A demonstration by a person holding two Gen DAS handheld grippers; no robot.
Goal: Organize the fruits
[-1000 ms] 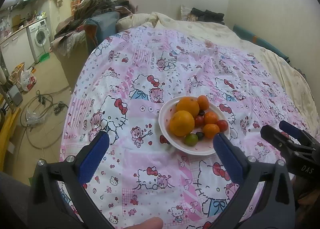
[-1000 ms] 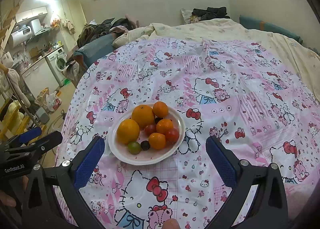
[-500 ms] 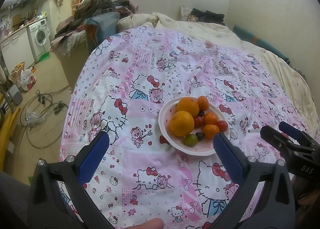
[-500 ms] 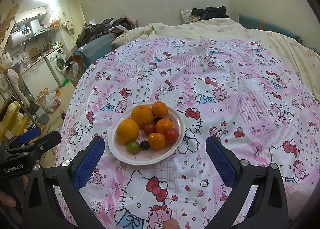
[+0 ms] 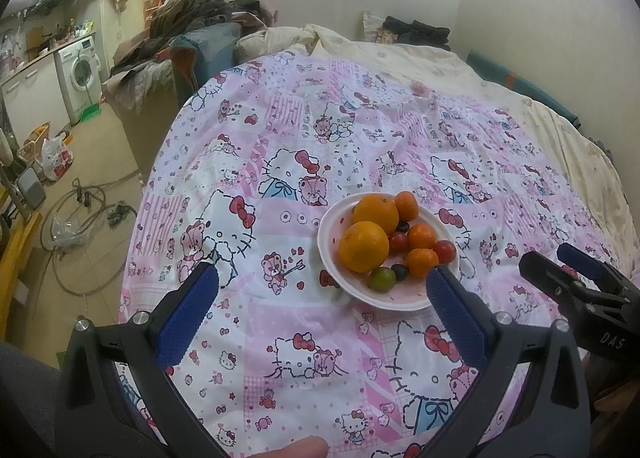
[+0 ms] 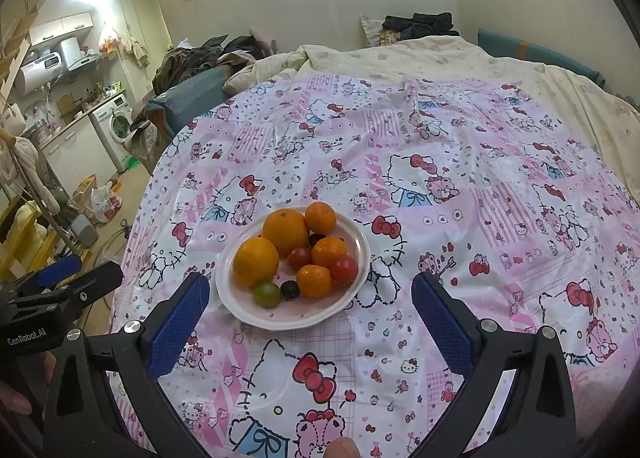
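Note:
A white plate (image 5: 332, 218) (image 6: 360, 234) rests on a pink cartoon-print cloth and holds two large oranges (image 5: 364, 246) (image 6: 256, 261), several small mandarins (image 6: 315, 280), red cherry tomatoes (image 6: 344, 269), a green one (image 6: 268, 294) and dark grapes (image 6: 290, 289). My left gripper (image 5: 322, 280) hangs open above the cloth, the plate just inside its right finger. My right gripper (image 6: 310, 294) is open too, held above the near rim of the plate. Neither holds anything. Each gripper shows at the other view's edge.
The pink cloth (image 5: 320, 138) covers a bed with a cream quilt (image 6: 400, 58) behind. Left of the bed lie a floor with hoses (image 5: 80, 218), a washing machine (image 5: 82, 74) and a chair piled with clothes (image 5: 192, 26). A wall stands close on the right.

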